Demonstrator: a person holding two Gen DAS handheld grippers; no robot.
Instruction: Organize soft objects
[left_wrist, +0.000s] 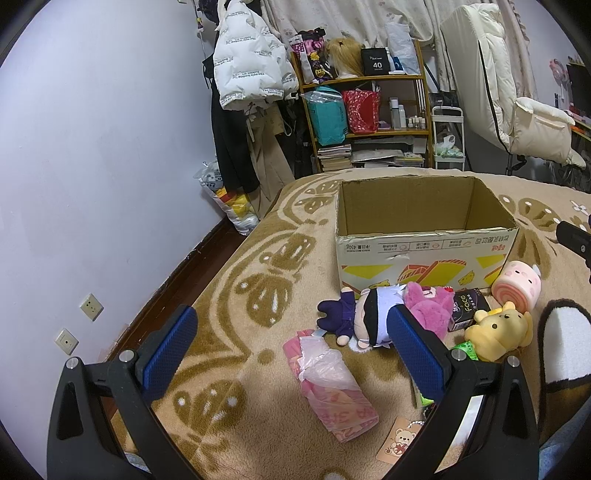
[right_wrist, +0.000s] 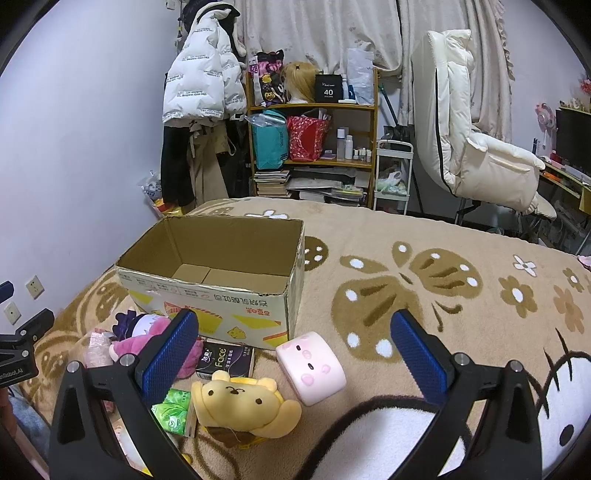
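Centre of both frames, empty cardboard box (right_wrist: 221, 291) on bed blanket (right_wrist: 461, 295), yellow plush (right_wrist: 240, 402), pink roll plush (right_wrist: 310, 365), both hand-held grippers (left_wrist: 295, 350) (right_wrist: 295, 354) wide apart, holding nothing.

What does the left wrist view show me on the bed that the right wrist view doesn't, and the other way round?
Only the left wrist view shows the pink tissue pack lying in full between the open left gripper fingers, and the bear tag. Only the right wrist view shows the box's bare floor, the green packet clearly, and the open right gripper. Both show the cardboard box, yellow bear plush, pink roll plush, black Face pack and purple-clad doll.
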